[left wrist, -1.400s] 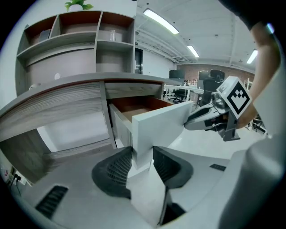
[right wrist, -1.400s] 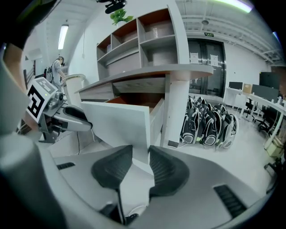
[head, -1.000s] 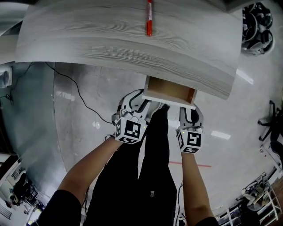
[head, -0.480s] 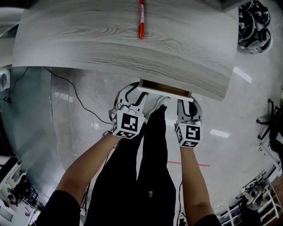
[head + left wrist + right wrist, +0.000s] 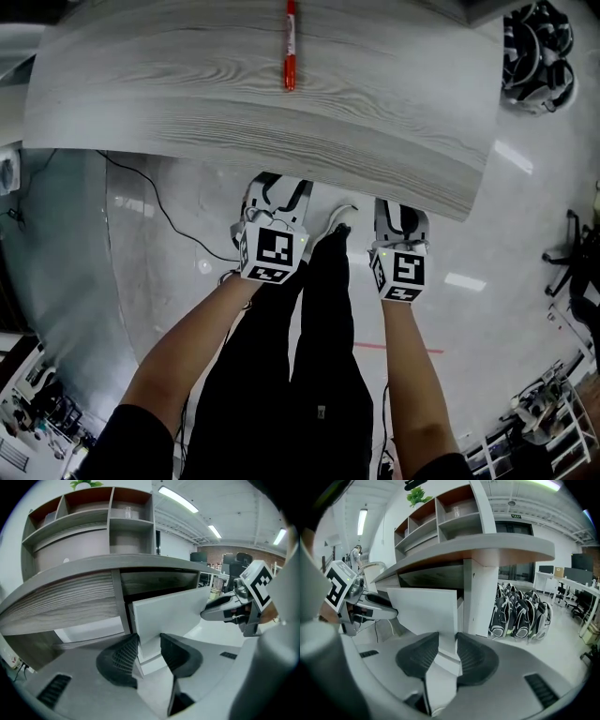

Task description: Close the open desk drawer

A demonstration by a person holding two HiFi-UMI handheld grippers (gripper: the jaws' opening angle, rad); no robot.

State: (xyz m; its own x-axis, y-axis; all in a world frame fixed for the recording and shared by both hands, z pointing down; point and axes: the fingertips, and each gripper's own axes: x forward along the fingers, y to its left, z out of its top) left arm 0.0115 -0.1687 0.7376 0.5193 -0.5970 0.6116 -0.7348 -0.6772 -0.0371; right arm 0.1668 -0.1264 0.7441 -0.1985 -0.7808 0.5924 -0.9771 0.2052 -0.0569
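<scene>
Our left gripper (image 5: 275,202) and right gripper (image 5: 401,223) sit side by side under the front edge of the worktop (image 5: 187,103) in the head view, their tips hidden beneath it; we cannot see the drawer from here, so we judge it nearly home; the worktop is pale grey board with a strong wood grain and a curved front; a red marker (image 5: 289,47) lies on it, well back from that edge.

In the left gripper view the jaws stand part-way apart and clamp nothing; the lower left corner of the drawer (image 5: 173,616) shows in the gap, and the ribbed black pads (image 5: 123,656) seem set against its front, though we cannot be sure they touch; the front is a flat, smooth white panel with square edges and no handle that we can see; a dark slot runs above it under the worktop; open shelves (image 5: 112,527) rise behind.

In the right gripper view the jaws are likewise half open and hold nothing, with the panel's lower right corner between them; a thin strip of the drawer's side shows beside a pale post (image 5: 483,597), so we reckon a little travel is left; bags (image 5: 520,616) stand on the floor beyond.

We expect a stiff, fairly light drawer that slides on runners; the smooth face gives nothing to pinch, so an even push at both lower corners suits it, lest it skew and bind.
</scene>
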